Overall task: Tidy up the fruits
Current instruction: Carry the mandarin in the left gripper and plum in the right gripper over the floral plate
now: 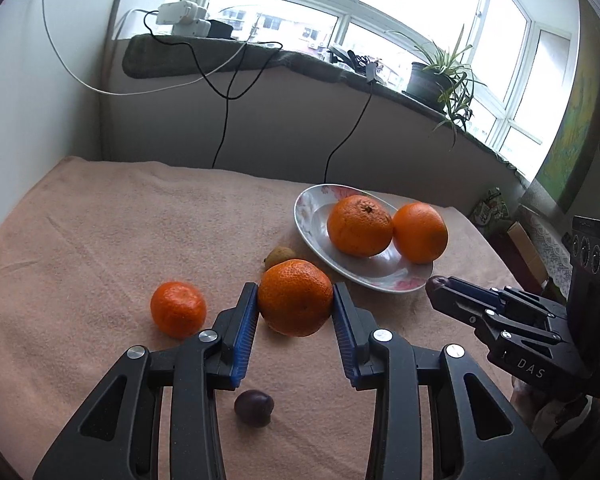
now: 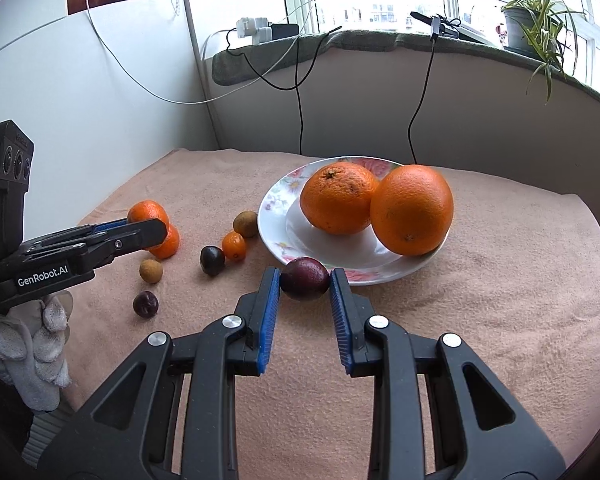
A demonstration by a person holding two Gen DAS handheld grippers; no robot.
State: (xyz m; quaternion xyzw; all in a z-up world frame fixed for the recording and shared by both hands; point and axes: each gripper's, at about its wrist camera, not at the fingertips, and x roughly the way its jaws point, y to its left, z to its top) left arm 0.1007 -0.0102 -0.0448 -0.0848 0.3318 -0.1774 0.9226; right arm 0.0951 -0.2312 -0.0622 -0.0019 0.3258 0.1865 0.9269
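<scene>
My left gripper (image 1: pixel 295 288) is shut on a mandarin (image 1: pixel 295 298), held just above the peach towel (image 1: pixel 100 220). My right gripper (image 2: pixel 305 274) is shut on a dark plum (image 2: pixel 305 284) at the near rim of the flowered plate (image 2: pixel 276 208). Two large oranges (image 2: pixel 338 198) (image 2: pixel 412 210) lie on that plate. The right wrist view shows the left gripper (image 2: pixel 156 228) and its mandarin (image 2: pixel 146 210) at the far left. On the towel rest a second mandarin (image 1: pixel 178 310), a plum (image 1: pixel 254 408) and a small brown fruit (image 1: pixel 280 257).
Several small fruits lie left of the plate: a kumquat (image 2: pixel 234 246), a brown fruit (image 2: pixel 246 224), a dark one (image 2: pixel 212 260), a tan one (image 2: pixel 151 270) and a dark red one (image 2: pixel 145 304). A gloved hand (image 2: pixel 40 332) holds the left gripper. Cables hang down the back wall (image 1: pixel 260 128).
</scene>
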